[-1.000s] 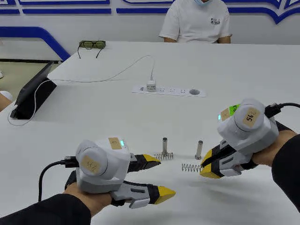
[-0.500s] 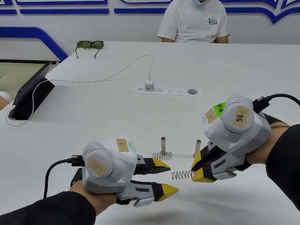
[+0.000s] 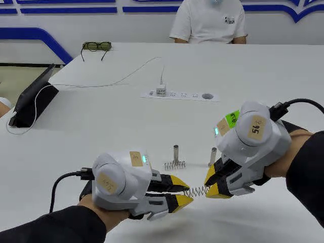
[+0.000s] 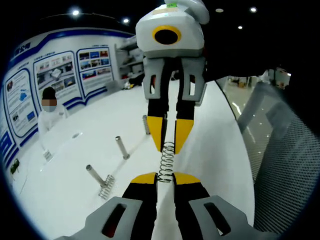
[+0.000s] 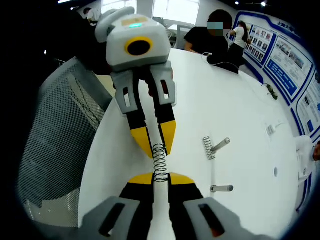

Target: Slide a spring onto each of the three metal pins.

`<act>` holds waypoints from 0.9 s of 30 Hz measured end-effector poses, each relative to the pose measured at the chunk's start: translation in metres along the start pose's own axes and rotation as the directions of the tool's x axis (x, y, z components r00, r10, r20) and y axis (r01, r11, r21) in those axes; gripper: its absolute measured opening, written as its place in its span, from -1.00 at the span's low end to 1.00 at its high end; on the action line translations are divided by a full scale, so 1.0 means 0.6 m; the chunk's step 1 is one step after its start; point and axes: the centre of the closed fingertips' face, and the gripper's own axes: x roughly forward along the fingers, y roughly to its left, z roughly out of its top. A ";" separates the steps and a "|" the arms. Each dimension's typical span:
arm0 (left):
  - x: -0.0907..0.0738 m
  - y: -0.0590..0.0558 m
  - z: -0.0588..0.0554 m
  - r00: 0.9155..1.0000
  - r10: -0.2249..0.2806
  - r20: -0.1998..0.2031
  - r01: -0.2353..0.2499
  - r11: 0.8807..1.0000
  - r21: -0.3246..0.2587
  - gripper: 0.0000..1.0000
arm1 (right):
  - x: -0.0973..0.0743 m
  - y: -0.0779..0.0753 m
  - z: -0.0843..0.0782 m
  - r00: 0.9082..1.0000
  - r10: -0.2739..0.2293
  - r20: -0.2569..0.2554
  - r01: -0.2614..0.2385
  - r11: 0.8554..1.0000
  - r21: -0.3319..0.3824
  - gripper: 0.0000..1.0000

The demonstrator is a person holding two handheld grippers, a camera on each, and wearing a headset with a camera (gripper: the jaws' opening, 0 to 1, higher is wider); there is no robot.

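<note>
– White counter (image 3: pixel 101 126) in a meeting room, blue-striped wall behind. Power strip (image 3: pixel 179 95) mid-surface, dark glasses (image 3: pixel 97 47) further back, dark tablet (image 3: pixel 33 98) at the edge, seated person (image 3: pixel 208 21) on the far side. Anything on the task items?

– One spring (image 3: pixel 197 191) found stretched level between the two grippers, apparently clear of the counter. Jaws of left gripper (image 3: pixel 186 191) narrowed onto one end; jaws of right gripper (image 3: pixel 210 183) narrowed onto the other. Borne out in both gripper views, with yellow tips pinched on the coil at each end.

– Pins?

– Three counted in the left gripper view: nearest pin (image 4: pixel 92 175), middle pin (image 4: pixel 121 148), far pin (image 4: pixel 146 125). Nearest and middle standing upright, bare along the shaft. Far one small and partly behind the right gripper; cannot tell its condition.

– Other springs?

– Loose spring (image 4: pixel 106 186) lying on its side at the foot of the nearest pin, touching it, not threaded on.

– Progress?

– Judged early. No pin confirmed as carrying a spring; all three fittings taken as outstanding, subject to a clearer look at the far pin. Held spring lying level, so probably to be freed at one end and turned upright before lowering over a pin top.
</note>
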 end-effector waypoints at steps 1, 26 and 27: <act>0.001 -0.001 -0.001 1.000 -0.001 0.000 0.001 1.000 -0.001 -0.76 | -0.002 0.001 0.003 1.000 -0.001 0.005 0.001 1.000 -0.002 -0.78; 0.001 0.001 0.011 0.999 0.003 0.040 -0.002 0.999 -0.036 -0.79 | -0.023 -0.001 0.075 0.992 -0.028 0.125 0.031 0.999 -0.022 -0.77; 0.001 0.002 0.011 0.999 0.005 0.045 -0.004 0.999 -0.042 -0.79 | -0.024 -0.002 0.076 0.991 -0.031 0.129 0.034 0.999 -0.021 -0.77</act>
